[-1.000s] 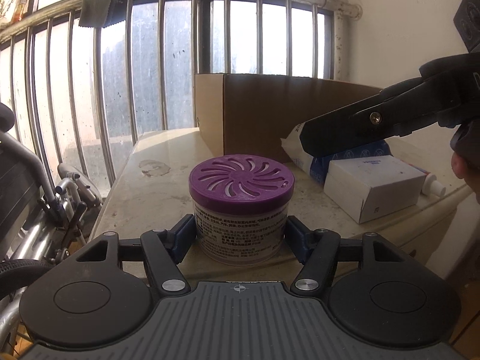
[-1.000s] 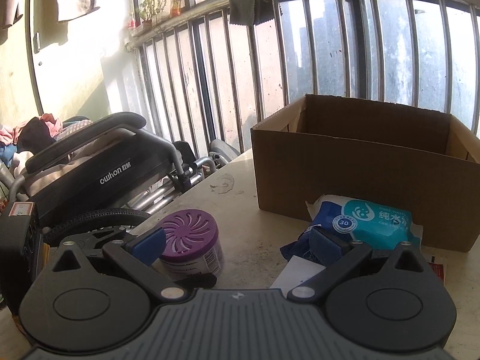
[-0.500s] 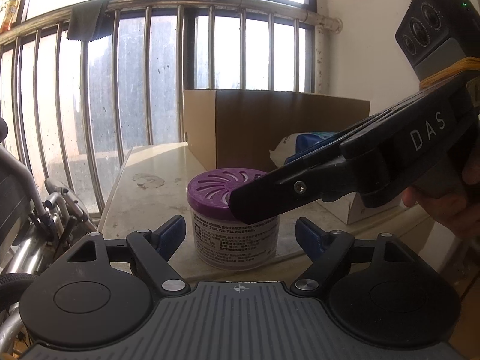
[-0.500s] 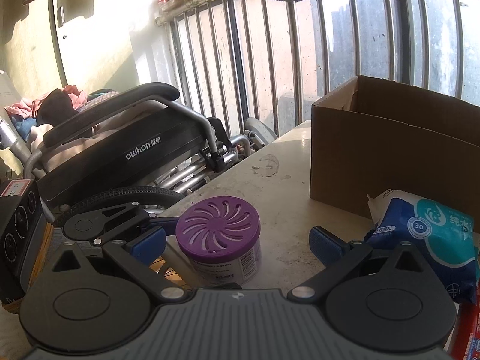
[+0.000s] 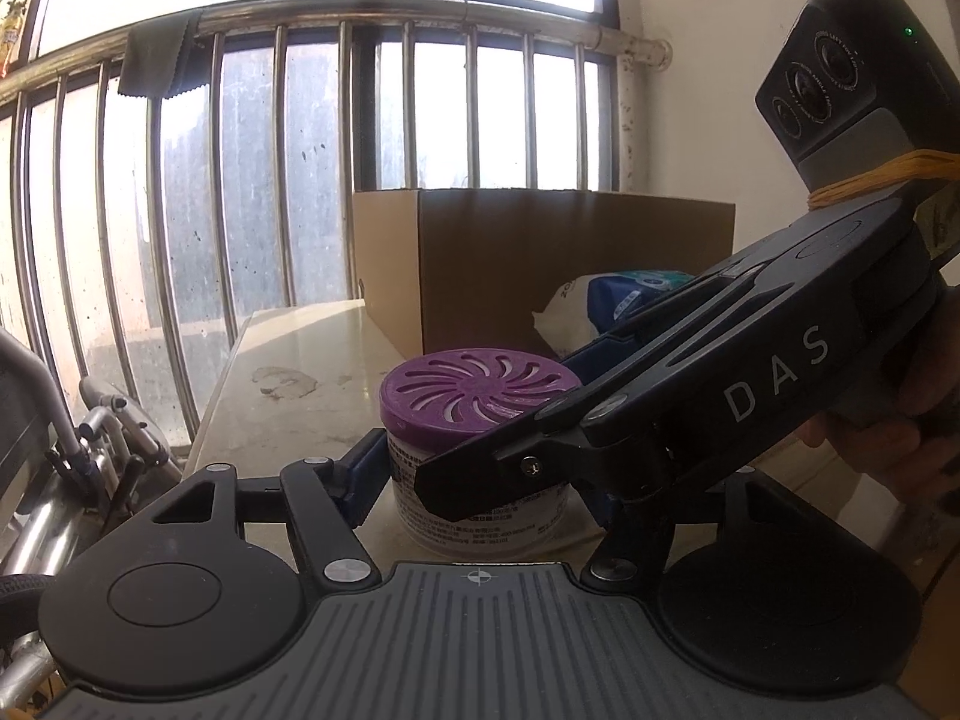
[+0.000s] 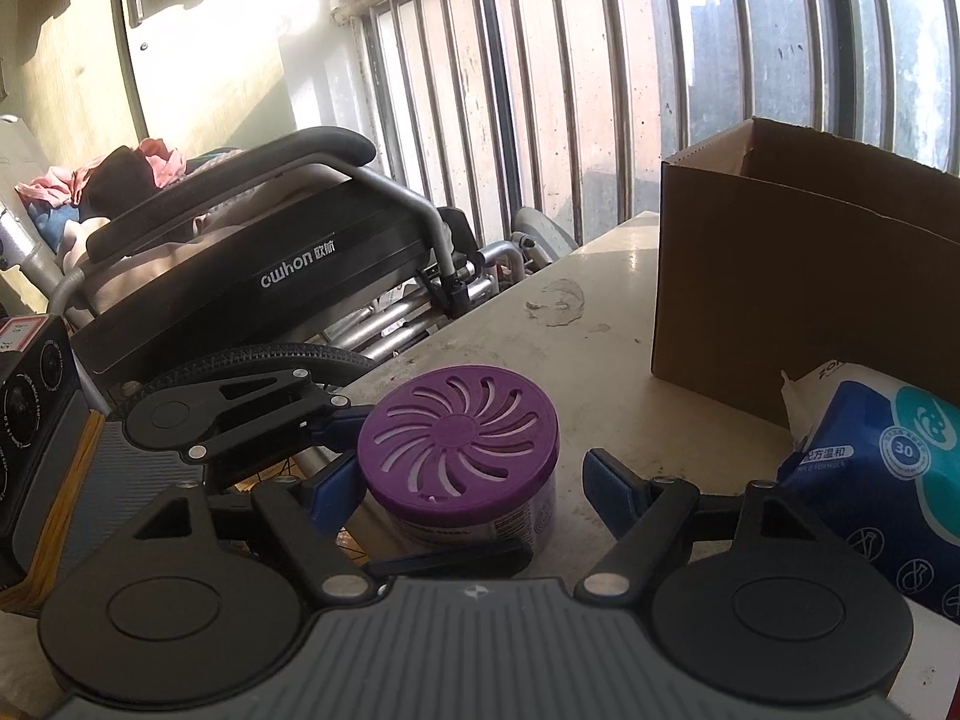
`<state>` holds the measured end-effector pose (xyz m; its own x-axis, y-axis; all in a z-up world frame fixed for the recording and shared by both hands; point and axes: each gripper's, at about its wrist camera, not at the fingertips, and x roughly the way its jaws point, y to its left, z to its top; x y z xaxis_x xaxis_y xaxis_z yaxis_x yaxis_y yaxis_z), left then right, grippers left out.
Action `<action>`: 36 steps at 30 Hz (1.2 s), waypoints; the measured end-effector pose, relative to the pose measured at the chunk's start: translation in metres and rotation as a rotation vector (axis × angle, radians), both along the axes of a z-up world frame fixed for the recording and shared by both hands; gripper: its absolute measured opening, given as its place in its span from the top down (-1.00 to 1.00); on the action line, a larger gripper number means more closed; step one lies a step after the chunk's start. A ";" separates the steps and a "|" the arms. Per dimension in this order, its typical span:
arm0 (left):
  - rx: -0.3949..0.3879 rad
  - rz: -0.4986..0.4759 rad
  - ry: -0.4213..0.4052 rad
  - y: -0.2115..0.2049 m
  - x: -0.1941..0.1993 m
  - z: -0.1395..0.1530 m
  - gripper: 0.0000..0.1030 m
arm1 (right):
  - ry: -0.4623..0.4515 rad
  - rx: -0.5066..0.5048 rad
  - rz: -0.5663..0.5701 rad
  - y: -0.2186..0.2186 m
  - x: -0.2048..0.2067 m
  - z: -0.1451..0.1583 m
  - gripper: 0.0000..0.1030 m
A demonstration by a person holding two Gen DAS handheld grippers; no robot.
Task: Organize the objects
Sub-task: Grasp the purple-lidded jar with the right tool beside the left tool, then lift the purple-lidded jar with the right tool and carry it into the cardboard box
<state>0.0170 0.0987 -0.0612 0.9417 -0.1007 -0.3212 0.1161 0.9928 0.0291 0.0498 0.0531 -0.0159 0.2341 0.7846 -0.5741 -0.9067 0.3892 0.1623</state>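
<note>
A white jar with a purple slotted lid [image 5: 480, 390] stands near the table's front left corner; it also shows in the right wrist view [image 6: 459, 438]. My left gripper [image 5: 480, 480] is open with its fingers on either side of the jar, the right finger hidden behind the other tool. My right gripper [image 6: 468, 483] is open and reaches around the same jar from the right, crossing over my left gripper. A brown cardboard box [image 5: 540, 264] stands open behind the jar.
A blue and white wet-wipe pack [image 6: 888, 456] lies right of the jar, before the box [image 6: 798, 294]. A folded wheelchair [image 6: 252, 264] stands off the table's left edge [image 6: 456, 330]. A barred window [image 5: 300, 180] runs behind the table.
My right gripper left the wipes and swung left over to the jar. My left gripper opened off the jar, then moved back in around it.
</note>
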 end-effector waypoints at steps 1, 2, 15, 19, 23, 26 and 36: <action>0.014 -0.003 -0.003 -0.002 -0.001 0.000 -0.26 | 0.006 0.009 0.006 -0.001 0.000 0.001 -0.43; 0.025 -0.003 -0.006 -0.003 -0.001 0.001 -0.26 | 0.009 0.016 0.006 -0.002 0.000 0.001 -0.40; 0.091 0.003 -0.061 -0.020 -0.011 0.021 -0.26 | -0.008 0.087 0.000 -0.018 -0.009 0.019 -0.39; 0.101 -0.003 -0.084 -0.027 -0.017 0.029 -0.26 | -0.029 0.105 -0.003 -0.028 -0.016 0.028 -0.39; 0.111 -0.011 -0.101 -0.035 -0.022 0.034 -0.26 | -0.045 0.123 -0.010 -0.039 -0.022 0.036 -0.39; 0.115 -0.017 -0.115 -0.039 -0.026 0.038 -0.26 | -0.053 0.135 -0.015 -0.046 -0.026 0.042 -0.39; 0.124 -0.034 -0.145 -0.050 -0.030 0.047 -0.26 | -0.077 0.160 -0.029 -0.063 -0.035 0.054 -0.39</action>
